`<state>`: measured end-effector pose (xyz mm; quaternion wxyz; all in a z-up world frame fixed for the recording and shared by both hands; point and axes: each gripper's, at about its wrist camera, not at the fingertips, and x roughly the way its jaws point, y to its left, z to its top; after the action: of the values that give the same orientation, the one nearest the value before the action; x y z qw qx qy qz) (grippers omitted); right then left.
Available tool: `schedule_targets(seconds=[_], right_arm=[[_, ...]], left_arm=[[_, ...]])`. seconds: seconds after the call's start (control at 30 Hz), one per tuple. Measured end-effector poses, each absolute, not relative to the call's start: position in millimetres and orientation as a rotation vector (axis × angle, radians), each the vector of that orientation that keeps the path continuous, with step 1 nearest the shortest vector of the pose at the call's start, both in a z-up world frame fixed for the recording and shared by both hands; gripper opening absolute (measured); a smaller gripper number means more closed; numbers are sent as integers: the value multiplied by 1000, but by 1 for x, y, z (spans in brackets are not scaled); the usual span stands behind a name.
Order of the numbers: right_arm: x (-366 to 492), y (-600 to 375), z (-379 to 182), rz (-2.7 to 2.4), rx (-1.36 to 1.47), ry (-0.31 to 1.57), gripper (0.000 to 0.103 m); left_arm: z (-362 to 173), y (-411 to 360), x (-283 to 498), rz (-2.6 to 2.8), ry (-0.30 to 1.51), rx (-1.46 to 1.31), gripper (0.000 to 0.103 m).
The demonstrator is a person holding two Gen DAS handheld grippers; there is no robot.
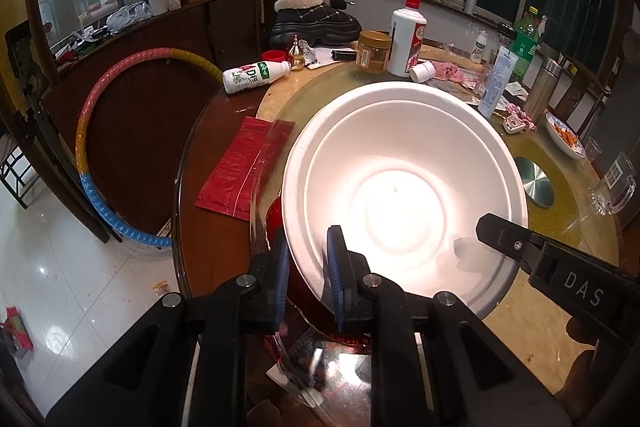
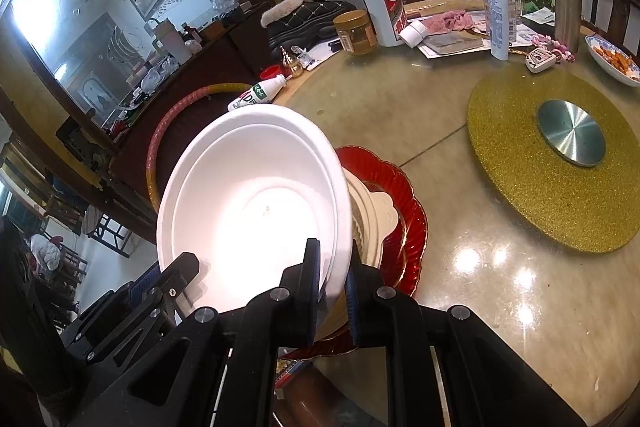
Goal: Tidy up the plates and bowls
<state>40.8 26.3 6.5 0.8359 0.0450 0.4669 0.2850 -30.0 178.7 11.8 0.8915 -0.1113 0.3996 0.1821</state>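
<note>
While both tools pinch bowl (image 1: 404, 187) rim | left tool (image 1: 308, 279), right tool (image 2: 334, 287) clamped | risk: thin rim slips, bowl drops onto red plate (image 2: 404, 195) beneath

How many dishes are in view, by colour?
White bowls, nested, apparently two: 2
Red plate: 1
Cream dish: 1
Blue-patterned dish with food: 1
Total: 5

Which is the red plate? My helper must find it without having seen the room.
Start at the round table and find the white bowl gripped at its rim. The red plate lies beneath it, carrying a cream dish; only it has a glossy, ribbed, scalloped edge.
</note>
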Motion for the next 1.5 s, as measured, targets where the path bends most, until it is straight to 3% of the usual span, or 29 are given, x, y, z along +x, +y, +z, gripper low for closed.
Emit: schedule_targets(seconds=[0.57, 0.63, 0.77, 0.87, 1.0, 1.2, 1.37, 1.5], right_arm=[[43, 31, 8, 569, 65, 973, 15], [43, 31, 9, 560, 57, 964, 19], [42, 32, 14, 554, 47, 943, 58], [38, 32, 19, 545, 33, 915, 64], [27, 30, 27, 552, 6, 869, 77], [6, 18, 39, 543, -37, 790, 86], [-13, -6, 43, 547, -52, 725, 88], [-28, -22, 41, 541, -92, 687, 89]], left_arm=[[11, 179, -27, 383, 823, -221, 16], [12, 179, -28, 388, 820, -217, 16], [16, 180, -29, 395, 812, -216, 24], [19, 178, -32, 389, 805, -211, 32], [24, 174, -40, 379, 786, -207, 32], [28, 168, -57, 359, 774, -208, 53], [27, 161, -72, 324, 781, -196, 54], [25, 155, -86, 295, 783, -215, 66]])
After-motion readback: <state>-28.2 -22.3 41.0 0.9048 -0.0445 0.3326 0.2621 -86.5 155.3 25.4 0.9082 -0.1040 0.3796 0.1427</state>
